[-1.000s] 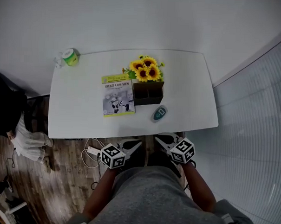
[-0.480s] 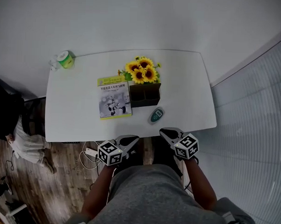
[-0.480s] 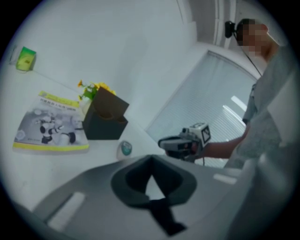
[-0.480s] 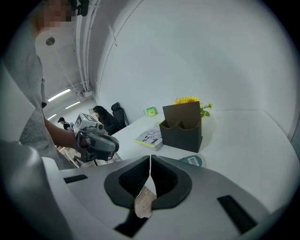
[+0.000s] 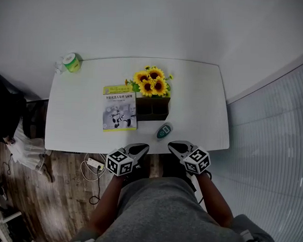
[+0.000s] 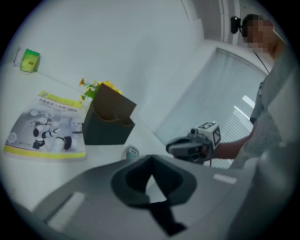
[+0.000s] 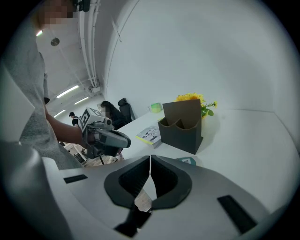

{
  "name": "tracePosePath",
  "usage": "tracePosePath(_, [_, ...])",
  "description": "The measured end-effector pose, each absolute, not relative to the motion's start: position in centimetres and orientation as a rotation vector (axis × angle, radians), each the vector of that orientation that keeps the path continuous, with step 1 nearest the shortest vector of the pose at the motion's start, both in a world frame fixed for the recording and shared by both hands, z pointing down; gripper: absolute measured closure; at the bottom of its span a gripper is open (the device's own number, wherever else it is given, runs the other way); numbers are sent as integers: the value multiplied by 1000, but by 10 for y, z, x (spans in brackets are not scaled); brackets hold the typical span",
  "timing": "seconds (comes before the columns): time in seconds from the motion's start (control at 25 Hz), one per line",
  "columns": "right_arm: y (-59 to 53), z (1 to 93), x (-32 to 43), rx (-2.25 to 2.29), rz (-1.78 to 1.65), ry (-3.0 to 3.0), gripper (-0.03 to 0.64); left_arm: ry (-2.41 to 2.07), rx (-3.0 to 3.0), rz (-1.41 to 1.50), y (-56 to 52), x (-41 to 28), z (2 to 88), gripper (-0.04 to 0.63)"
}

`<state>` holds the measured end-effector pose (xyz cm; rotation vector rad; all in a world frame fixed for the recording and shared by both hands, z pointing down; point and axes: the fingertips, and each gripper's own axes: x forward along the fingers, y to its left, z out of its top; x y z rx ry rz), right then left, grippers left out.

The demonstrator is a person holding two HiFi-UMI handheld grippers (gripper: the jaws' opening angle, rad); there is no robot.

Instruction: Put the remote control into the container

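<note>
Head view gives me the white table [image 5: 76,119] from above, its long near edge facing the person who carries my two grippers. The biggest thing lying on it is a booklet [image 5: 119,109] with a yellow-green border, flat, near the middle. Touching or just beside its right edge stands the dark container [image 5: 152,109], a box with two compartments open at the top. A bunch of sunflowers [image 5: 152,83] sits at the far side of the container, right against it.

At the near table edge I see the left gripper [image 5: 142,148], its jaws pressed together with nothing between them, as its own view shows. The right gripper [image 5: 173,146] hangs beside it, a little apart, and its jaws are likewise pressed together on nothing.

The remote control [image 5: 164,131], small and teal-faced, lies flat on the table just beside the container's near right corner, outside it; the right gripper view shows a narrow gap between them. It lies between the container and the two gripper tips.

Smallest is a green roll-like object [image 5: 70,62] at the far left corner.
</note>
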<state>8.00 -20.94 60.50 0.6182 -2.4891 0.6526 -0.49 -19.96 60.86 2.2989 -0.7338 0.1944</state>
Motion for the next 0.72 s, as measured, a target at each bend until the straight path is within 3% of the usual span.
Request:
tracePosePath(0.12, [-217,607,88,611,672,-2491,599,-805,2284,225,-212,1,612,598])
tracePosePath(0.4, [-225,614,103,617,726,-2489,599,-855,2370,525,-230,24,631,351])
tracePosePath(0.72, [-224,621,119,608,769,-2464,600,-882,2404,915,-245,51,675,244])
